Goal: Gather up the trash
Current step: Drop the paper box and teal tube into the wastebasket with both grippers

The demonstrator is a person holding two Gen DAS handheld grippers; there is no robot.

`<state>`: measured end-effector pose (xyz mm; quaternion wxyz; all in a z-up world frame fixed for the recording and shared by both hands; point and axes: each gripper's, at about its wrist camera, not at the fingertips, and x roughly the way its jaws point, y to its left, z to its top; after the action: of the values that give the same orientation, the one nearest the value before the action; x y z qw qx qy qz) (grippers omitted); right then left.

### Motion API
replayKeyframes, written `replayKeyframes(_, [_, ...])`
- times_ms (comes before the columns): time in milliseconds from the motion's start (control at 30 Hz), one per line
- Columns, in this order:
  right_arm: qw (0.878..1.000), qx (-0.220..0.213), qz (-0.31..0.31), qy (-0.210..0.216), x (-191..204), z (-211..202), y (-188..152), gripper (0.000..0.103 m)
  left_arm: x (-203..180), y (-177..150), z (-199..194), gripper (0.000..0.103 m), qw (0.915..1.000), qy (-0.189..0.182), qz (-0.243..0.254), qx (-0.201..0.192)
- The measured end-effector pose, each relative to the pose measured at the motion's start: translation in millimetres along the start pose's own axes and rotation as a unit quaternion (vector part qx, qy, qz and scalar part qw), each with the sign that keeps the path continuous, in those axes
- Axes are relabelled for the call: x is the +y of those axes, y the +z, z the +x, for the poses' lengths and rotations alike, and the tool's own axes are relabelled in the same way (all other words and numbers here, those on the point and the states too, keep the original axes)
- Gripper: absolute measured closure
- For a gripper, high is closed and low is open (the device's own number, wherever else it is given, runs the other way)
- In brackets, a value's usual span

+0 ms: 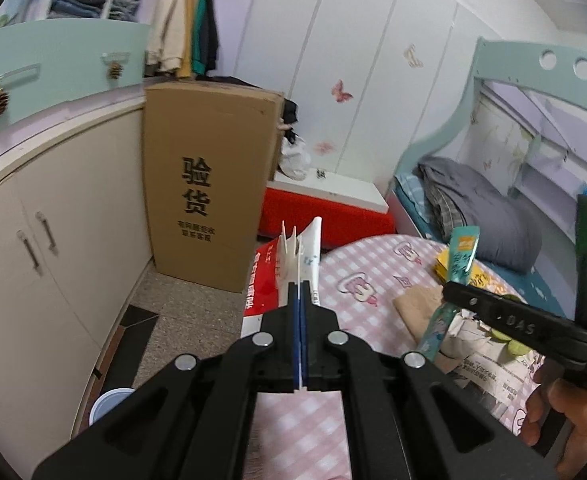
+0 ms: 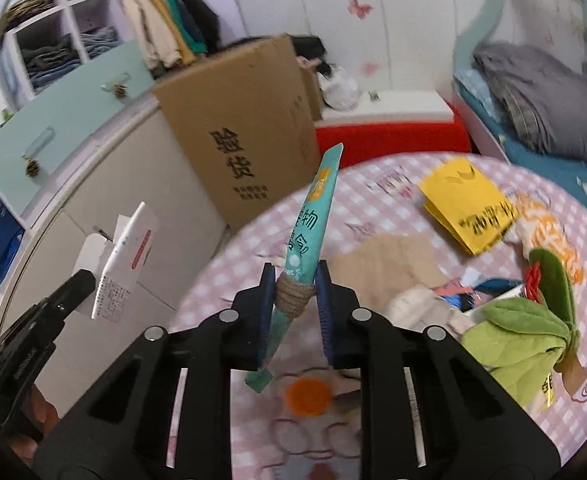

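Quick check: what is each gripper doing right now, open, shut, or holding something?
Left gripper: shut on the flattened white carton.
Right gripper: shut on the teal pet-treat sachet.

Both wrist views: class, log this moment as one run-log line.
left gripper: shut on white carton | right gripper: shut on teal sachet | both above checked table

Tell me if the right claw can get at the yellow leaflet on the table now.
Probably not yet: the right claw is shut on a teal sachet. The yellow leaflet lies uncovered ahead, to its right, so the way looks free once emptied.
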<state>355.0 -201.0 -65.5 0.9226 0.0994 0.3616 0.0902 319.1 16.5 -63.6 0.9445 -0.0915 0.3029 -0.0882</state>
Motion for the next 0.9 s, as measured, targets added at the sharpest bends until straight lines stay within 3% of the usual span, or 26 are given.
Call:
replayKeyframes(267, [0.996,-0.002,-0.05,0.068,82,-8,-14,0.083,61,-9,-45,0.103,0.9991,0.026,-0.031,-0.016])
replayKeyframes(500, [0.987,0.03,-0.1,0.119,164,20,-48,0.083,127,-26,-68,0.103,0.9962,0.06,-0.063,-0.009])
replayKeyframes(667, [0.981,0.062,-0.125,0.138,210,54,-80,0.083,173,-47,-65,0.102,0.9923,0.086,-0.088,0.014])
replayKeyframes(900, [0.974,0.114,-0.131,0.142,249,110,-123,0.083,231,-86,-25,0.102,0.9819,0.116,-0.13,0.076])
